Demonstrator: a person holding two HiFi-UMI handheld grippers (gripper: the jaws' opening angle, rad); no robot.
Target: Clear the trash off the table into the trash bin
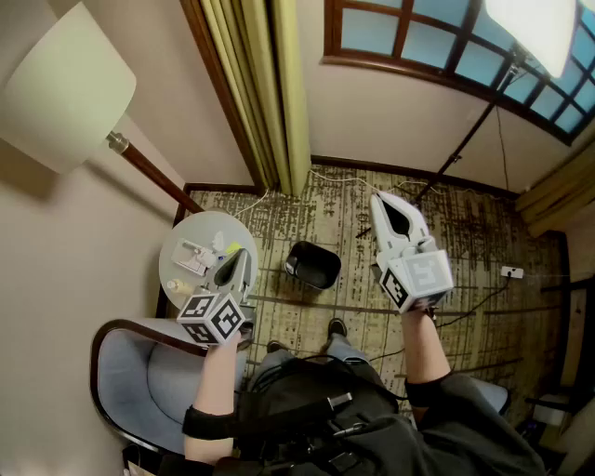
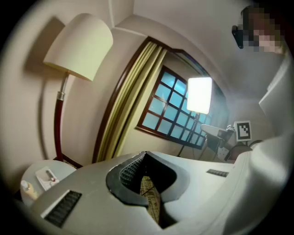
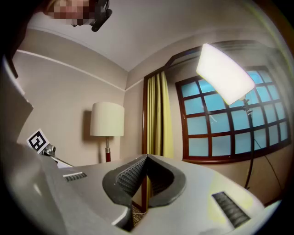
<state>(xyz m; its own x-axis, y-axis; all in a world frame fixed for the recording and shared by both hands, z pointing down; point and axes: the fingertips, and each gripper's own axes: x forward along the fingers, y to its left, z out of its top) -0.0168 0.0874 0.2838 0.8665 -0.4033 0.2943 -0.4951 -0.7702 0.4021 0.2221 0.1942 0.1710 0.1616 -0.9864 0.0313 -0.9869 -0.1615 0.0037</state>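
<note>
Beige carpet (image 1: 483,251) with dark streaks covers the floor. Wood-framed window (image 1: 437,42) and yellow-green curtain (image 1: 270,84) occupy the far wall, with a lit studio light (image 1: 539,28) at the window's right end. Blue-grey armchair (image 1: 139,372) stands on the carpet at the lower left of the head view. Floor lamp (image 1: 65,88) with a cream shade rises at the far left.

Round white table (image 1: 177,279) stands between the lamp pole and the armchair. Black trash bin (image 1: 312,265) stands upright on the carpet, near the table's right edge but apart from it.

Left gripper (image 1: 239,255) hangs over the table's right edge. Its jaws are pressed together with nothing between them. Right gripper (image 1: 381,201) is held above the carpet, right of the bin and well apart from the table. Its jaws are likewise together and empty.

Trash is on the table: white packets (image 1: 193,256) lie near the middle, and a small yellow piece (image 1: 231,247) lies toward the right edge, just beside the left gripper's jaws
</note>
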